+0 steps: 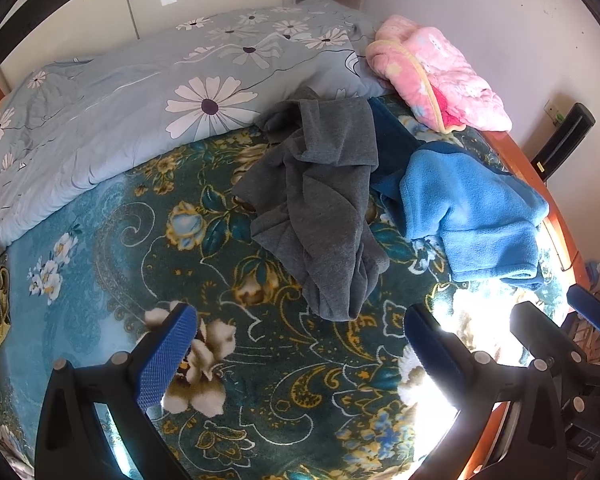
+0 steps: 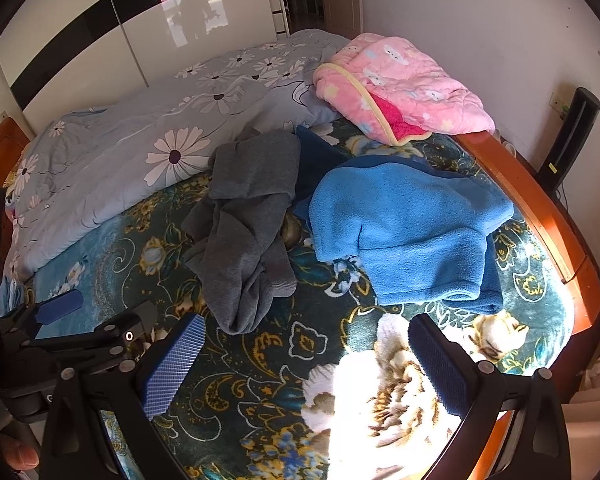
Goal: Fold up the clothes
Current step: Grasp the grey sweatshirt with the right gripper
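Note:
A crumpled grey garment lies on the teal flowered blanket of a bed. To its right sits a rumpled light blue fleece, lying on a darker blue piece. My left gripper hovers open over the blanket, just short of the grey garment's near end. Beside it my right gripper is open too, below the fleece's near hem. Neither holds anything.
A pale blue daisy-print duvet fills the far left of the bed. A pink padded quilt lies at the far right corner. The wooden bed frame runs along the right; a black upright device stands by the wall.

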`<state>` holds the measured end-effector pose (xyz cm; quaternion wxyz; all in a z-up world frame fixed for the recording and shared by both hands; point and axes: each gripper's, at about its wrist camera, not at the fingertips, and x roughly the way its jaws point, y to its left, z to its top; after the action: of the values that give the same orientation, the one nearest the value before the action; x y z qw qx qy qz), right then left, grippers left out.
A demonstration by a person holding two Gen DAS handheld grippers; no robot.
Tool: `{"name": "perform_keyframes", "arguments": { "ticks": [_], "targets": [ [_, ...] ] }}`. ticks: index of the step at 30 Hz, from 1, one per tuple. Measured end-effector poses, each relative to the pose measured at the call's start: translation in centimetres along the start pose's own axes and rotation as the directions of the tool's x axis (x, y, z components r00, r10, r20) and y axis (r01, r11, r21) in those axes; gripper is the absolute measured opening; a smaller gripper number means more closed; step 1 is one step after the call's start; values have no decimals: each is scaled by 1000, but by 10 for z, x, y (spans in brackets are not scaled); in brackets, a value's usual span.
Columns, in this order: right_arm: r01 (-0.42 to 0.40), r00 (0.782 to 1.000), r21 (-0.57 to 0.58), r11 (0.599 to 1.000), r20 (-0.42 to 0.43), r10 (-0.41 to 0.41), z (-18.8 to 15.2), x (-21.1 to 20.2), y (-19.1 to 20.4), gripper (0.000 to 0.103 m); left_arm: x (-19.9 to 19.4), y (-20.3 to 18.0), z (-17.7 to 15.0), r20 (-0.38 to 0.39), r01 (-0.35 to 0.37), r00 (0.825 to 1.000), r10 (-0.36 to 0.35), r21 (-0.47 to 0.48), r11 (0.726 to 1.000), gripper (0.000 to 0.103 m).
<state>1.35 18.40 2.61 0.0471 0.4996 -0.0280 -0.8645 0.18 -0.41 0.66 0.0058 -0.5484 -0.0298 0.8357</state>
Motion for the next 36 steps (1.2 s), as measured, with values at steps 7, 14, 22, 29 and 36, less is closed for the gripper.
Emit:
{"name": "perform_keyframes", "arguments": {
  "ticks": [7, 14, 22, 29, 36],
  "targets": [
    [-37, 999, -20, 999, -9, 37, 10, 0, 0, 103, -2, 9, 3, 0, -22, 1000, 22, -33, 999, 103],
    [-84, 996, -98, 992, -25, 82, 22, 10, 16, 103, 3, 16, 6, -8, -69, 998, 68, -42, 997, 103],
    [-109, 993, -127, 986, -63, 101, 28, 36, 36, 103, 26, 39, 13, -45, -63, 997, 61, -49, 997, 103],
    [-110, 989, -94, 989, -111, 99, 48, 78, 49, 99, 54, 64, 29, -86, -63, 994, 61, -20, 998, 103],
    [-126, 973, -66, 990, -202, 110, 65, 145, 64, 83, 88, 91, 39, -126, -58, 991, 53, -42, 997, 103]
  ]
}}
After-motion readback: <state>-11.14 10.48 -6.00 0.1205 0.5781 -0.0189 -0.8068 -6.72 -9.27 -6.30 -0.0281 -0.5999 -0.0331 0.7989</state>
